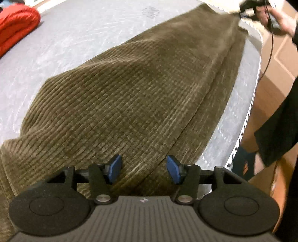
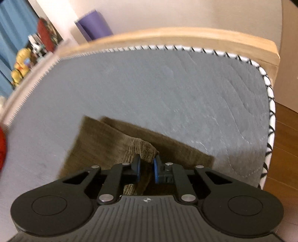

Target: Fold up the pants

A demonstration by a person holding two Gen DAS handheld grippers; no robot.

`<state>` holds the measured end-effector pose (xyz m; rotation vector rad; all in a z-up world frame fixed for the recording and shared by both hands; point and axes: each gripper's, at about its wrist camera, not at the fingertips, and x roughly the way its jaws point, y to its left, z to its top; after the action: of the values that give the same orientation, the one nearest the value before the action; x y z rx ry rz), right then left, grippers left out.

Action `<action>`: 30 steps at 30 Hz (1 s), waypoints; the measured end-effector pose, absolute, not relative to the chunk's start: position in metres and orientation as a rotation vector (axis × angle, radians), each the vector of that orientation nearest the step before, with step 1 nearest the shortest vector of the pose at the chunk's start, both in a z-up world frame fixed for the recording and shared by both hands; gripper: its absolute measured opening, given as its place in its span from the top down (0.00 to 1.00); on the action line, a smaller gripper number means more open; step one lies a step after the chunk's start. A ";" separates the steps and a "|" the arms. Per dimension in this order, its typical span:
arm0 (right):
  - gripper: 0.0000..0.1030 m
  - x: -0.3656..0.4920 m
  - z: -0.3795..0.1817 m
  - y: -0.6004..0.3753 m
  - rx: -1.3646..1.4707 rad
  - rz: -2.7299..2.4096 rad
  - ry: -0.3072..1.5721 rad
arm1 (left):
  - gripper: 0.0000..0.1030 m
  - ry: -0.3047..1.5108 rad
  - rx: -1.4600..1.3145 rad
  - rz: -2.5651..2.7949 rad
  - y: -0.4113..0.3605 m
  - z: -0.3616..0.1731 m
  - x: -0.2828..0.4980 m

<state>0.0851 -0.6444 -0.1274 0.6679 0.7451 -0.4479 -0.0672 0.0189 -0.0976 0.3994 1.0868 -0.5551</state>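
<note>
Right claw (image 2: 146, 168) pinches a bunched fold of the olive corduroy pants (image 1: 130, 96), its blue pads nearly closed on the cloth, while the left claw (image 1: 143, 168) stands wide with its pads apart and the fabric lying loose between them, gripping nothing. Ahead of the left claw the pants stretch away in a long tapering band toward the far right, where the person's right hand (image 1: 275, 17) and its tool lift the other end. That end is probably held up so the cloth stays taut and straight for a fold, and the open left claw looks placed to take the near edge. Beyond the right claw two layers of the pants lie flat on the grey quilted mattress (image 2: 167, 89), which has a black-and-white trimmed border and a wooden bed frame (image 2: 167, 36). Far left of the left claw sits a red knitted garment (image 1: 16, 26). Cardboard boxes (image 1: 275, 61) stand off to its right, beside the bed.
</note>
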 end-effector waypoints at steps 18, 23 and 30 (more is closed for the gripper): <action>0.85 0.064 -0.119 -0.665 0.680 -0.629 0.757 | 0.91 1.074 0.402 -0.780 0.013 -0.075 -0.098; 0.60 0.067 -0.135 -0.669 0.679 -0.786 0.788 | 0.60 0.923 0.126 -0.638 0.071 -0.027 -0.077; 0.45 0.080 -0.099 -0.625 0.500 -0.582 0.608 | 0.63 0.900 -0.186 -0.141 0.193 -0.017 -0.053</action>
<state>0.0795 -0.6249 -0.0987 0.4995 0.6077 -0.5815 -0.0531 0.1933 -0.0173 -0.1863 0.8995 -0.1414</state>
